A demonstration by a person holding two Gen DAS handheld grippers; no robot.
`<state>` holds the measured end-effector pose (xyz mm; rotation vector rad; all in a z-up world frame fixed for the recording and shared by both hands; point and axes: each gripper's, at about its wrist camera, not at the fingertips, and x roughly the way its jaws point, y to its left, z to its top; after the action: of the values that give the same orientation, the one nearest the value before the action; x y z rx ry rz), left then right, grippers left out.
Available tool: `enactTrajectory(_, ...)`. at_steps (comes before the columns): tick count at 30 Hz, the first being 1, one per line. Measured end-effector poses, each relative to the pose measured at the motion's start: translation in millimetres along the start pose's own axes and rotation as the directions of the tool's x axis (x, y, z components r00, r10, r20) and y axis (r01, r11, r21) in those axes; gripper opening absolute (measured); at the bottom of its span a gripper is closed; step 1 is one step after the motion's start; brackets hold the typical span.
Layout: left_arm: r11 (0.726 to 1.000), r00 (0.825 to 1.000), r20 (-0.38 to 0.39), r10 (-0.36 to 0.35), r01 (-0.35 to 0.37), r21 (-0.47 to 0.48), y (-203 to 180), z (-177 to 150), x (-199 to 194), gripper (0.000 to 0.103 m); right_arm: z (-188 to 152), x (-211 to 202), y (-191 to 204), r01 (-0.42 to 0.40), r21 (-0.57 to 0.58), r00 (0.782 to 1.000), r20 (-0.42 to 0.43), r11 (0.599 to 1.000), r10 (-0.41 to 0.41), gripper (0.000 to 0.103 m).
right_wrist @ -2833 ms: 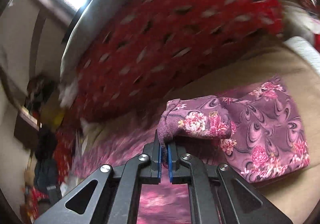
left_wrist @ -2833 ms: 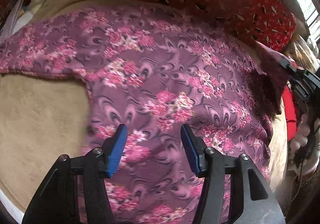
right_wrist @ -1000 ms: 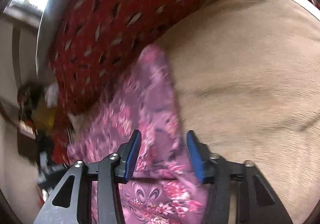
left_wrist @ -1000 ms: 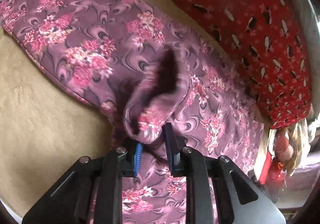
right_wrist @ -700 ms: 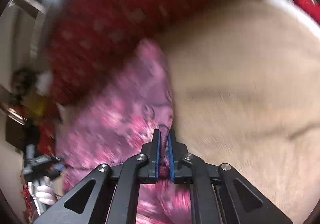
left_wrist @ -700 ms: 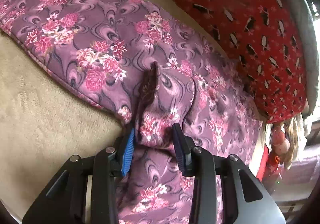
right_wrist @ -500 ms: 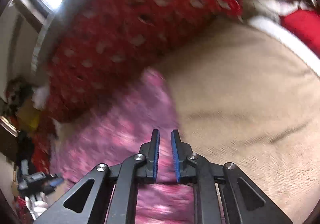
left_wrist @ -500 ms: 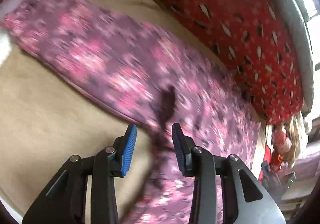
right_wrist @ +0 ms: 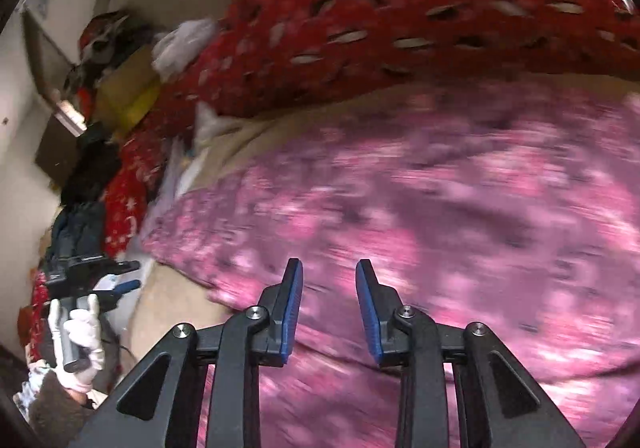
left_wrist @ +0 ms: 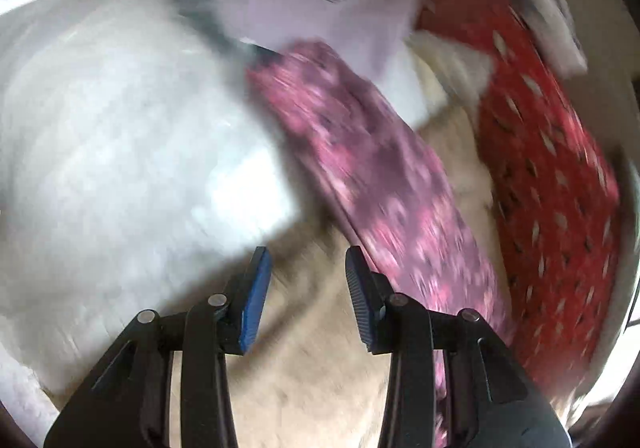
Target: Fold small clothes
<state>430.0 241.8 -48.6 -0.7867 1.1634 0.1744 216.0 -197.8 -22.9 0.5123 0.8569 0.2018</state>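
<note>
Risk is a sloppy regrasp: both the left hand-held gripper point(left_wrist: 306, 298) and right hand-held gripper point(right_wrist: 330, 310) are released and empty, jaws just opened, so the purple floral cotton garment point(right_wrist: 420, 207) could bunch on the beige bed blanket point(left_wrist: 312, 388).

A red patterned pillow point(right_wrist: 400, 27) lies along the beige blanket point(left_wrist: 304, 388), white fabric point(left_wrist: 100, 167) nearby.

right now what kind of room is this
Probably a bedroom at home: a floral garment lies on a beige blanket, beside a red patterned pillow, with clutter piled by the wall.
</note>
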Motion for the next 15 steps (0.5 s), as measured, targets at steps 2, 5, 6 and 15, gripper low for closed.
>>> enactTrajectory(2, 0.999, 1.0, -0.008, -0.008, 0.008, -0.043, 9.8, 11.0, 7.6, 0.036, -0.8, 19.7, 14.2, -0.031, -0.009, 0.999, -0.013, 0.999, 0.031, 0.03)
enactTrajectory(5, 0.998, 0.999, -0.038, -0.025, 0.023, -0.065, 13.9, 17.7, 22.6, 0.036, -8.0, 59.1, 21.7, -0.01, -0.019, 0.993, -0.117, 1.0, 0.008, 0.03)
enactTrajectory(6, 0.997, 0.998, -0.047, -0.031, 0.028, -0.065, 12.9, 18.7, 27.8, 0.036, -13.1, 65.3, 23.0, 0.016, -0.022, 0.994, -0.104, 1.0, -0.019, 0.028)
enactTrajectory(15, 0.994, 0.997, -0.015, -0.07, 0.069, -0.088, -13.7, 36.5, 47.0, 0.062, 3.5, 62.5, 55.4, -0.01, -0.091, 0.999, -0.052, 0.996, 0.006, 0.032)
